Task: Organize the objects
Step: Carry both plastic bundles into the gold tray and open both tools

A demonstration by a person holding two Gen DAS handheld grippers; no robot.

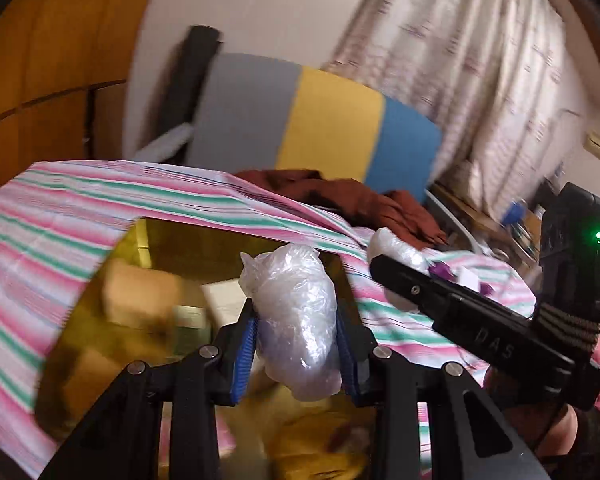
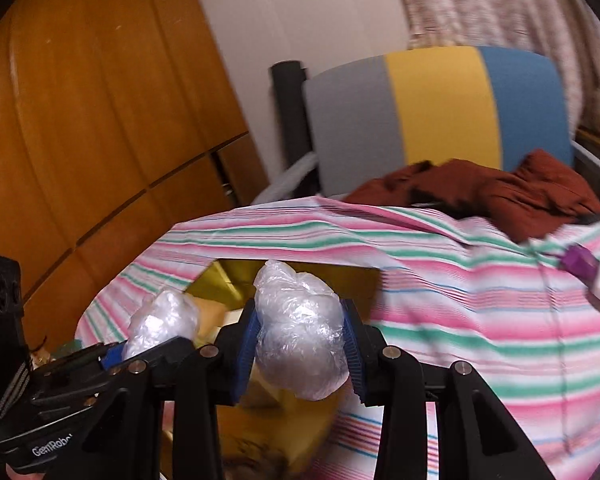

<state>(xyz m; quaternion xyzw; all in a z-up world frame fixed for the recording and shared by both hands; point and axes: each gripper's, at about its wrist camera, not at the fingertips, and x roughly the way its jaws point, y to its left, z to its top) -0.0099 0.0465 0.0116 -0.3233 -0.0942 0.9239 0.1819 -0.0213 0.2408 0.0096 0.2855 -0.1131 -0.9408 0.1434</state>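
- A crumpled clear plastic bundle sits pinched between the blue pads of the left tool, held above the open yellow box that lies on the striped cloth.
- A second plastic bundle is clamped the same way in the right tool, also over the box, just to the right of the first bundle.
- The box already holds a few tan and pale blocks; they are blurred, so I cannot tell what they are.
- The step in hand looks like dropping both bundles into the box. To do it well, I would lower each tool until its bundle is inside the walls, let go of one at a time, and keep the two tools from knocking together, since they are near each other.
- The bundles look soft and light, so they may cling to the pads or spring out; release low.
- On the striped cloth to the right lie small purple and white pieces, cut off at the edge and hard to make out.
- Farther back lie a brown garment and a grey, yellow and blue panel.
- The near part of the box is hidden behind the tools.
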